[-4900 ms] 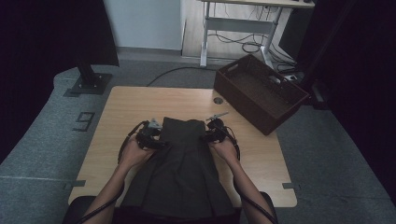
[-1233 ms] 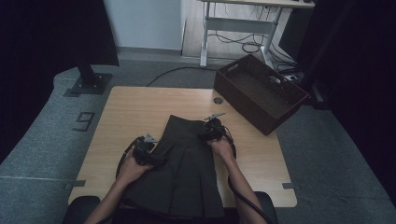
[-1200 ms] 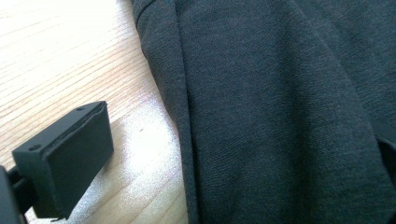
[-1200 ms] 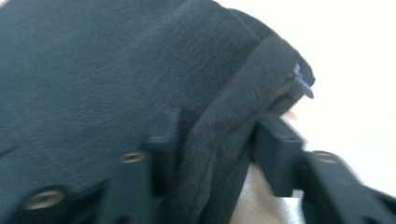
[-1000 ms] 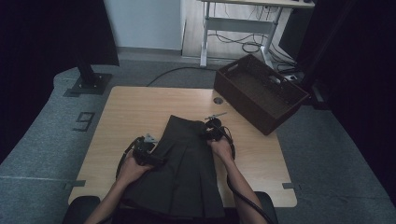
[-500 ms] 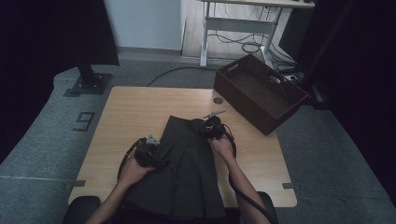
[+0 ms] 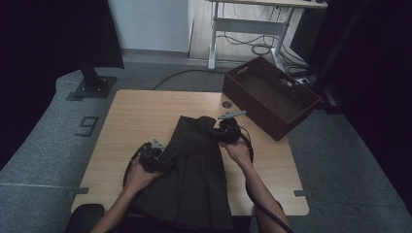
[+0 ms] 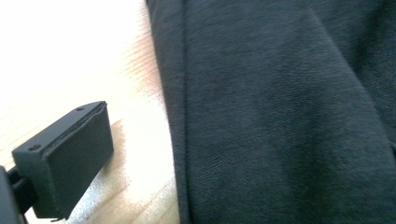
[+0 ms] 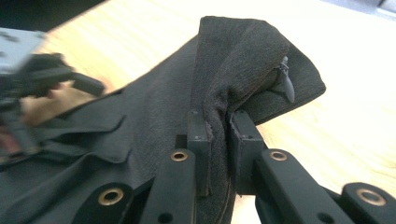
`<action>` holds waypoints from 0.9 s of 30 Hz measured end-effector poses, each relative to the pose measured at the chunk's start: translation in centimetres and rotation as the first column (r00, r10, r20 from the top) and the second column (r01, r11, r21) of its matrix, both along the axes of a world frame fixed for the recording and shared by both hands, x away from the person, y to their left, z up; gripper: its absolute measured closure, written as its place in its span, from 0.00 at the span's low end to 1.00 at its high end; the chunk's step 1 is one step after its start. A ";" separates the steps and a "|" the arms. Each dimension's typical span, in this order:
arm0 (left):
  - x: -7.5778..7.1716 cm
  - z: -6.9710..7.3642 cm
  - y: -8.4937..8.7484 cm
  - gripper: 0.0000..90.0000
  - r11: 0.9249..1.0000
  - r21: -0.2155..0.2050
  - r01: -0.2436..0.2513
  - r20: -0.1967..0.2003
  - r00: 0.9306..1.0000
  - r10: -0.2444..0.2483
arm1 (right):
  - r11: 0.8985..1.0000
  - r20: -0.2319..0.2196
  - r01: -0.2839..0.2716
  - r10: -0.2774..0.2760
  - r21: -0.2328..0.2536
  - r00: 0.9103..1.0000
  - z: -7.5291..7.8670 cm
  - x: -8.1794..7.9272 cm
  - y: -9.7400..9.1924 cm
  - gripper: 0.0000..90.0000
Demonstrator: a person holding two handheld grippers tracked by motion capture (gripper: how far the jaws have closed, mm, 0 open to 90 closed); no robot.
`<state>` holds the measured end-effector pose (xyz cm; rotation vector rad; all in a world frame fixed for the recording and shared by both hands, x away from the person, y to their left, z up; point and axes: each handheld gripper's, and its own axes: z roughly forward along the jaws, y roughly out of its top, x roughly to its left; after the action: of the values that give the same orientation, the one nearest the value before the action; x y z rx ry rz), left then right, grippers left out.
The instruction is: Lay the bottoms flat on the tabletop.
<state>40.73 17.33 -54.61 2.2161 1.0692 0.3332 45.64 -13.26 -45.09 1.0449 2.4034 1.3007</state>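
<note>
A dark pleated skirt (image 7: 194, 179) lies on the wooden table (image 7: 141, 116), its hem hanging over the near edge. My right gripper (image 7: 219, 131) is shut on the skirt's top right corner and holds it raised and bunched. In the right gripper view the cloth (image 9: 233, 60) is pinched between both pads of that gripper (image 9: 217, 135), and a zipper pull (image 9: 286, 84) dangles beside the fold. My left gripper (image 7: 156, 159) rests at the skirt's left edge. One of its fingertips (image 8: 70, 158) lies on bare wood beside the hem of cloth (image 8: 280, 116), and the jaws stand wide apart.
A brown basket (image 7: 272, 97) sits at the table's back right corner, beside a cable hole (image 7: 227, 104). Bare wood stretches over the back left of the table. A stand's foot (image 7: 92, 87) and a desk frame (image 7: 252, 24) stand on the floor beyond.
My right gripper has risen with the skirt's top right corner, pulling it up and inward. My left gripper moved earlier from the top left corner down the left edge and now keeps still.
</note>
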 end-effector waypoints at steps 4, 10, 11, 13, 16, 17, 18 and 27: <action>0.3 0.0 0.0 0.00 1.000 -0.004 -0.007 0.005 1.000 0.007 | 0.999 0.027 -0.038 0.037 0.030 0.999 1.1 -1.7 -0.4 0.91; 1.1 0.0 -0.1 0.00 1.000 0.002 -0.010 -0.003 1.000 0.010 | 0.996 0.041 -0.082 0.080 0.046 0.996 1.5 -4.6 -0.8 0.91; 1.2 0.0 -0.1 0.00 1.000 0.002 -0.010 -0.005 1.000 0.010 | 0.995 0.044 -0.088 0.086 0.050 0.995 1.6 -5.1 -0.8 0.91; 1.5 0.0 -0.2 0.00 1.000 0.004 -0.011 -0.004 1.000 0.011 | 0.993 0.050 -0.103 0.100 0.056 0.994 1.7 -6.1 -0.8 0.91; 2.0 0.1 -0.2 0.00 1.000 0.002 -0.017 -0.006 1.000 0.017 | 0.990 0.055 -0.130 0.127 0.062 0.990 1.8 -7.3 -0.5 0.92; 2.3 0.1 -0.2 0.00 1.000 0.001 -0.018 -0.007 1.000 0.018 | 0.988 0.057 -0.140 0.137 0.062 0.989 1.7 -7.7 -0.4 0.92; 2.5 0.1 -0.3 0.00 1.000 0.004 -0.018 -0.009 1.000 0.018 | 0.987 0.057 -0.150 0.147 0.061 0.988 1.7 -8.0 -0.3 0.92; 5.0 0.3 -0.7 0.00 0.999 0.017 -0.031 -0.023 0.999 0.031 | 0.974 0.004 -0.219 0.219 0.052 0.976 -0.3 -10.3 0.7 0.92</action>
<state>45.69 16.68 -54.34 2.2247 1.1180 0.3312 35.34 -12.58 -45.35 0.8112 2.5579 1.4382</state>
